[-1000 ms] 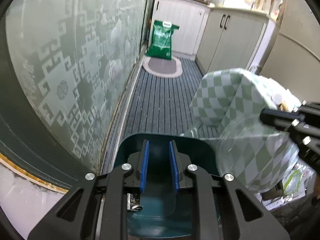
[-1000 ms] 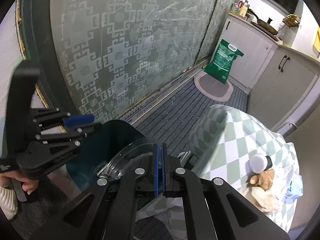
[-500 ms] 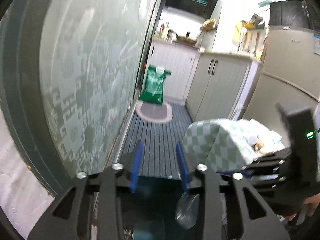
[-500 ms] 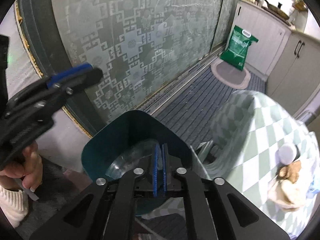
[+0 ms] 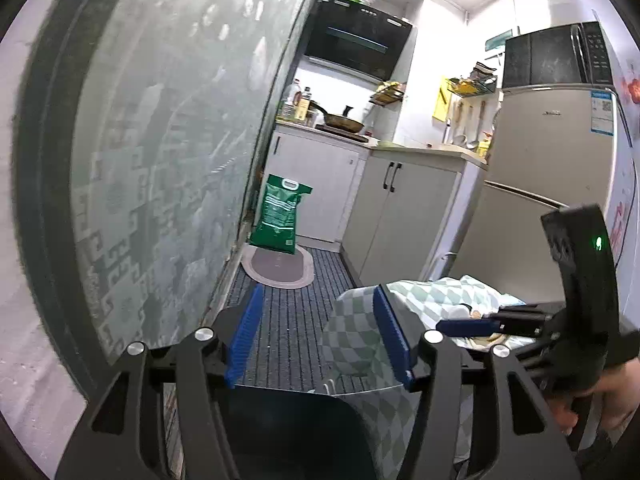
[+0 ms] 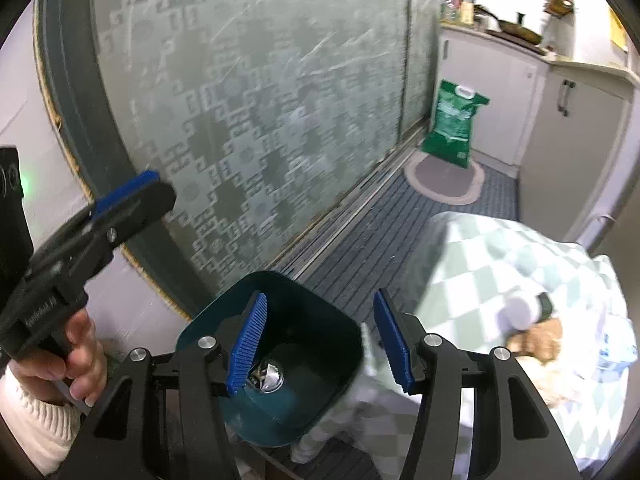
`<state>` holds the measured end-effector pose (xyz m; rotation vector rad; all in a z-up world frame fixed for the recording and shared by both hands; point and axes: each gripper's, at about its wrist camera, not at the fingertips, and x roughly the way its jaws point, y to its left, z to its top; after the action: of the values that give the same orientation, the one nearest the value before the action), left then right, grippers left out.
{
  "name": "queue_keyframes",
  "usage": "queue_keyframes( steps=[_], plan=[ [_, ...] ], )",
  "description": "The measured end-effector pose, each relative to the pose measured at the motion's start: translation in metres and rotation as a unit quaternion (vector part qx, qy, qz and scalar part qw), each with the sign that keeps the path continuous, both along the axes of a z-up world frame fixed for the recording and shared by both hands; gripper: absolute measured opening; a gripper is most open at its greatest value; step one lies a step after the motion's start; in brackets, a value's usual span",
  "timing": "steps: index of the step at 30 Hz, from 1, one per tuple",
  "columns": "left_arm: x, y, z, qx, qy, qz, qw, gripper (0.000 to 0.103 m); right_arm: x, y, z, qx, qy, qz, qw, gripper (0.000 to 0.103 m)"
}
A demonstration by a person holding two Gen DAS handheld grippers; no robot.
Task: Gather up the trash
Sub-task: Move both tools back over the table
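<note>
A dark teal trash bin (image 6: 328, 320) stands on the floor by the frosted sliding door; its rim shows low in the left wrist view (image 5: 296, 400). Clear plastic and shiny trash (image 6: 268, 376) lie at its bottom. My right gripper (image 6: 320, 340) is open and empty above the bin's mouth. My left gripper (image 5: 318, 332) is open and empty, raised above the bin and level with the room. More trash, a white lid (image 6: 520, 312) and crumpled brown paper (image 6: 540, 344), lies on the green-checked tablecloth (image 6: 500, 264).
The patterned glass door (image 6: 260, 100) runs along the left. A green sack (image 5: 280, 216) and an oval mat (image 5: 280, 268) sit at the far end by white cabinets (image 5: 400, 208). A fridge (image 5: 552, 184) stands right. The table (image 5: 360, 320) crowds the striped floor.
My right gripper opened and let go of the clear plastic container, which now lies in the bin. My left gripper opened wider and tilted up away from the bin.
</note>
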<state>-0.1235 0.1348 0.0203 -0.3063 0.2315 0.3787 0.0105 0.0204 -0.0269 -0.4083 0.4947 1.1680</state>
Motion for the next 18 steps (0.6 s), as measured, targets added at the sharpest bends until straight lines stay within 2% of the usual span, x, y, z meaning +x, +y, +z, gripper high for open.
queue_keyframes(
  steps=[9,18],
  plan=[
    [0.025,-0.023,0.003,0.006,-0.003,-0.042,0.9991,0.069,0.035,-0.050,0.018,0.036,-0.002,-0.058,0.998,0.056],
    [0.055,-0.058,-0.003,0.015,0.009,-0.087,0.9960,0.072,0.078,-0.123,0.028,0.076,0.006,-0.148,0.986,0.056]
  ],
)
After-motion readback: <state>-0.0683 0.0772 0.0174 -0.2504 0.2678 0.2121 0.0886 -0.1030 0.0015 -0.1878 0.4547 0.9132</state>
